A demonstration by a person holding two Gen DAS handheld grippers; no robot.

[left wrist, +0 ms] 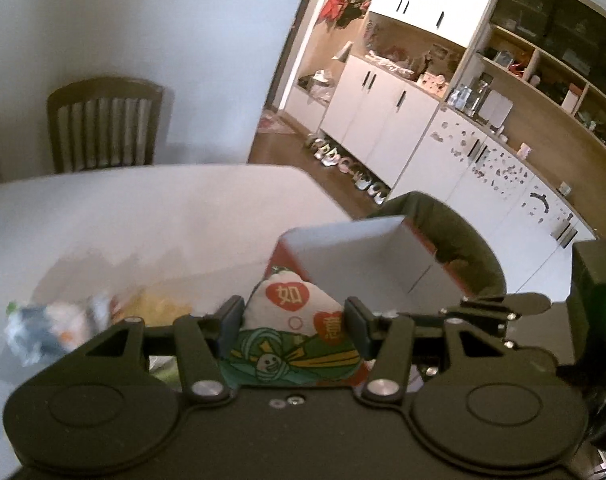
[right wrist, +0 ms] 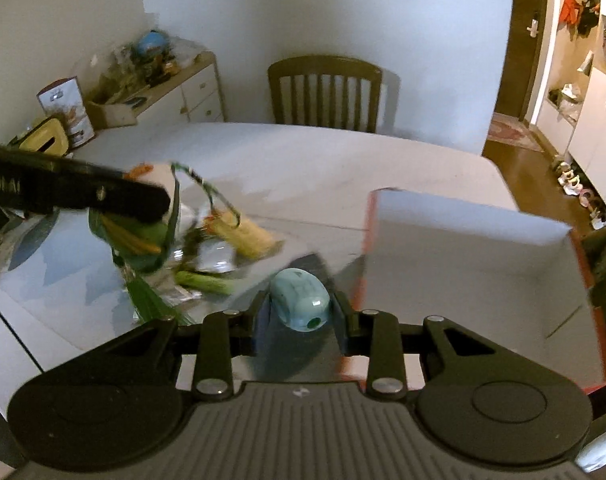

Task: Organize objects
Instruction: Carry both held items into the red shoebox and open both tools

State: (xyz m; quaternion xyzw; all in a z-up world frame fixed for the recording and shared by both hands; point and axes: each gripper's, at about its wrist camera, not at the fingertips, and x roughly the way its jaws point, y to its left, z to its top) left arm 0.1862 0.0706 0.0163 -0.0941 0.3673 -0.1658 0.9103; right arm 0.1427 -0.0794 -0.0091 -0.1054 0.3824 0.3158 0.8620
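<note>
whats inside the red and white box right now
The box shows only bare white walls and floor in both views; its near corner is hidden behind the right gripper.

Pouch (left wrist: pixel 291 320) reads, seemingly, "如" and "意"

Glossy white table (right wrist: pixel 303 152); printed cloth pouch (left wrist: pixel 291 320).

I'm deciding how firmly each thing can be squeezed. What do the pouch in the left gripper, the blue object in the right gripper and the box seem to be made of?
Pouch: looks like soft printed fabric; it bulges between the pads.
Blue object: likely hard glossy plastic, with smooth rounded highlights.
Box: probably matte cardboard, with flat thin white walls and red outside.
</note>
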